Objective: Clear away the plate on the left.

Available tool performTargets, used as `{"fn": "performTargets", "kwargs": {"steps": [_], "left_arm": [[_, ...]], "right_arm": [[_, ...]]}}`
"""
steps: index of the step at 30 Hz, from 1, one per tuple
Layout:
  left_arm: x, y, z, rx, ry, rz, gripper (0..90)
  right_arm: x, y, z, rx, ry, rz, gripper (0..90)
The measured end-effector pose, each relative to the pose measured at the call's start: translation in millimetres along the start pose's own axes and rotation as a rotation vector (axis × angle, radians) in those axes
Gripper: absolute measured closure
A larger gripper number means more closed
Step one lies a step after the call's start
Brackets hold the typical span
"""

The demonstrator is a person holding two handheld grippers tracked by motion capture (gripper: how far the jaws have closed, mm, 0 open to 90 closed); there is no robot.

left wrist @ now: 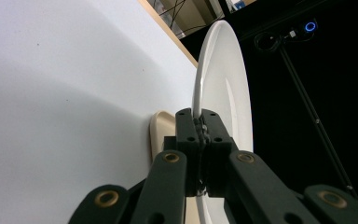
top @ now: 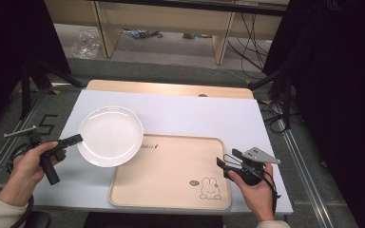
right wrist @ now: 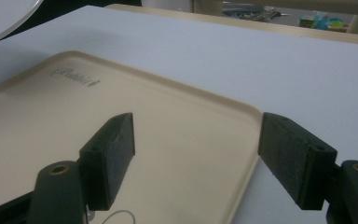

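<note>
My left gripper pinches the rim of the white plate, stiff, glossy, breakable ware best held at its edge, overlapping the tray; my right gripper hovers wide open, empty.

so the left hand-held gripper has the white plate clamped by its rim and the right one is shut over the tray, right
Not quite: the right hand-held gripper is open, its jaws standing wide apart over the beige tray, as the right gripper view shows. The left hand-held gripper does clamp the white plate by its rim.
</note>
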State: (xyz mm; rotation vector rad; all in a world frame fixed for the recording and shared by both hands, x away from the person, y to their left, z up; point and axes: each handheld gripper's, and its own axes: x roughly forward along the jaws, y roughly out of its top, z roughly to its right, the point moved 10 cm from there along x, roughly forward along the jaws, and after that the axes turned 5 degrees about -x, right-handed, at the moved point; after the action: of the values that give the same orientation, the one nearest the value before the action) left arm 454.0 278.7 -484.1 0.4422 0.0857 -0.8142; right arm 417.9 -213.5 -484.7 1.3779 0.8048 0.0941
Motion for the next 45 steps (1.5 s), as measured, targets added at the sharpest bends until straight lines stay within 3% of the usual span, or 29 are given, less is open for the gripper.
{"fn": "performTargets", "kwargs": {"steps": [19, 45], "left_arm": [[8.1, -9.9, 9.1, 0.012, -0.024, -0.033, 87.4], [19.3, -22.5, 17.6, 0.008, -0.026, -0.071, 87.4]], "right_arm": [[-0.1, -0.2, 0.2, 0.0, -0.001, -0.001, 28.0], [-0.2, -0.3, -0.3, 0.003, 0.001, -0.002, 27.9]]}}
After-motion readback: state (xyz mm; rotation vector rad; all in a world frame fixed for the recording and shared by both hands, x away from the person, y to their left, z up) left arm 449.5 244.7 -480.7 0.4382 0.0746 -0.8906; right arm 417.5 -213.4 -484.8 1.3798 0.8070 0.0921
